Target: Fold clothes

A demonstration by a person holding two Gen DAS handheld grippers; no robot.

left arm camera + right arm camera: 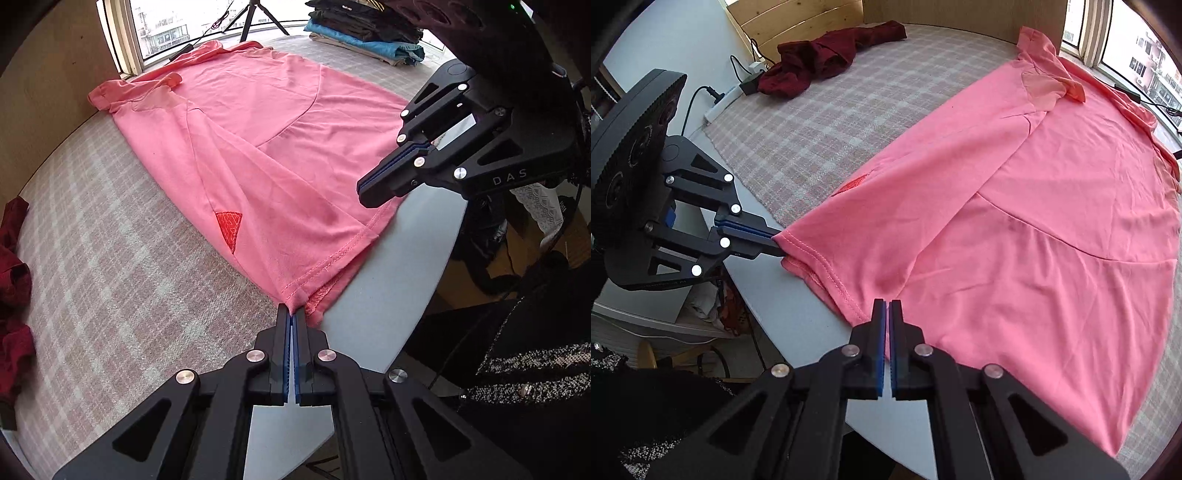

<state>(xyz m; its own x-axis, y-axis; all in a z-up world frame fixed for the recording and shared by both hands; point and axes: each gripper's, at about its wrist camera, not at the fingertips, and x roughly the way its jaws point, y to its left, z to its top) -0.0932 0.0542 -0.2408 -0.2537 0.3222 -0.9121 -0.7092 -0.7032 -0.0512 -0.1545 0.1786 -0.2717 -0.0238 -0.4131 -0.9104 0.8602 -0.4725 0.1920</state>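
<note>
A pink T-shirt (266, 122) (1052, 221) lies spread on the checked cloth, collar toward the window and hem at the near table edge. My left gripper (293, 314) is shut on one hem corner, where the fabric bunches into a point between the blue pads. From the right wrist view the left gripper (779, 243) pinches that same corner from the side. My right gripper (887, 302) is shut on the hem further along, with creases in the cloth running to its tips. In the left wrist view the right gripper (364, 194) sits at the hem's right edge.
A crumpled dark red garment (827, 55) (11, 266) lies at the far side of the checked cloth (110, 277). Folded clothes are stacked (365, 33) near the window beside a tripod (255, 14). A power strip with cables (738, 88) rests on the grey table (406, 277).
</note>
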